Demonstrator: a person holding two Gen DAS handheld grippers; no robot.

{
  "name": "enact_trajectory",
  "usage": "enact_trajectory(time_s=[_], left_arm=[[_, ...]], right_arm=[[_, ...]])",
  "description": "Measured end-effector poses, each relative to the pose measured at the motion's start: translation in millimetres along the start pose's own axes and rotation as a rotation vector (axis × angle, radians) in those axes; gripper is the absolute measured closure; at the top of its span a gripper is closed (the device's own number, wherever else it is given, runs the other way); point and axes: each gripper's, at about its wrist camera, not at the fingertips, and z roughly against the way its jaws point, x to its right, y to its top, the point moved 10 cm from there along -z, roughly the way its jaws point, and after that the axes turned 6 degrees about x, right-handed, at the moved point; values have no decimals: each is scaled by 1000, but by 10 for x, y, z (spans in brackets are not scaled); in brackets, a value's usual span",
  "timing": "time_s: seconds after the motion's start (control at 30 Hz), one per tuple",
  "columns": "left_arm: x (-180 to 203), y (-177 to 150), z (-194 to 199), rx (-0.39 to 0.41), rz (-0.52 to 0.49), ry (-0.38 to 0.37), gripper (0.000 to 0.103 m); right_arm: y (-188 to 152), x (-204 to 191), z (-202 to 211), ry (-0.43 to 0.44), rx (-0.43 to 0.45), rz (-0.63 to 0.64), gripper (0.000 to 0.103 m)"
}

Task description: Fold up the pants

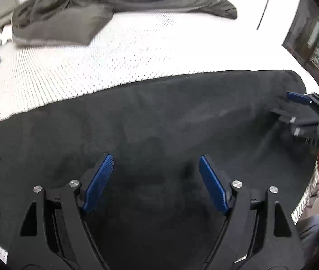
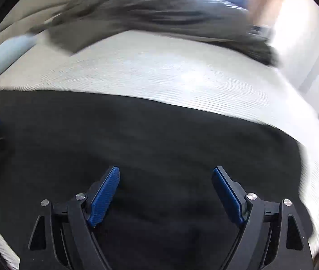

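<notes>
Pants [image 1: 159, 121] lie spread flat across the lower half of both frames, a wide black band on the white dotted mattress [image 1: 114, 51], their far edge running from left to right. Nothing is folded over yet as far as these views show, so the step in hand looks like the start of a fold: both claws sit low over the cloth, choosing where to take hold. The next move calls for each claw to settle on an edge, pinch it, and carry it across in step with the other so the cloth doesn't bunch.

Left claw [image 1: 156, 159] is spread wide at bottom centre of its view, empty, pointing across the pants. Right claw [image 2: 166, 172] is likewise wide apart and holds nothing; its view is smeared, so it is probably moving. In the left view it appears at the right edge, close to the cloth. A grey duvet [image 1: 105, 2] is heaped in the upper left.
</notes>
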Motion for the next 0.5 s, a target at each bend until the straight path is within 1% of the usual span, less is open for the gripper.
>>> enact_trajectory(time_s=[0.03,0.1,0.13,0.17,0.2,0.23,0.27,0.3,0.33,0.37,0.4,0.43,0.47,0.5], left_arm=[[-39,-31,-81,-32,6,15,27],[-77,-39,-146,-45,-12,32,27],[-79,-37,-145,-46,-26,34,27],[-82,-30,-147,-47,-32,32,27],[-98,-33,-145,-49,-34,31,27],[-117,-38,-147,-52,-34,31,27],[-132,-48,-150,-54,-36,33,27],[-135,-57,-147,-56,-43,36,26],[-125,-69,-144,-57,-53,38,26],[-128,-72,-144,-58,-59,39,26],[-136,-76,-144,-59,-61,38,25],[-145,-81,-143,-59,-62,39,25],[-153,-82,-138,-56,-61,40,25],[-150,-89,-124,-55,-60,45,25]], right_arm=[[77,-316,-86,35,-12,66,17],[149,-655,-274,79,-50,165,17],[138,-737,-333,77,-59,188,17],[194,-698,-394,88,-60,190,17],[215,-603,-407,100,-62,175,17],[233,-465,-395,56,-64,156,17],[74,-226,-338,-7,-58,156,15],[-127,15,-394,-83,-49,151,14],[-168,219,-385,-134,-55,126,14],[-243,511,-389,-198,-74,65,13],[-321,827,-339,-254,-87,-26,13],[-407,1088,-202,-296,-91,-94,13],[-465,1223,-137,-338,-101,-138,14],[-520,1282,-51,-344,-102,-179,18]])
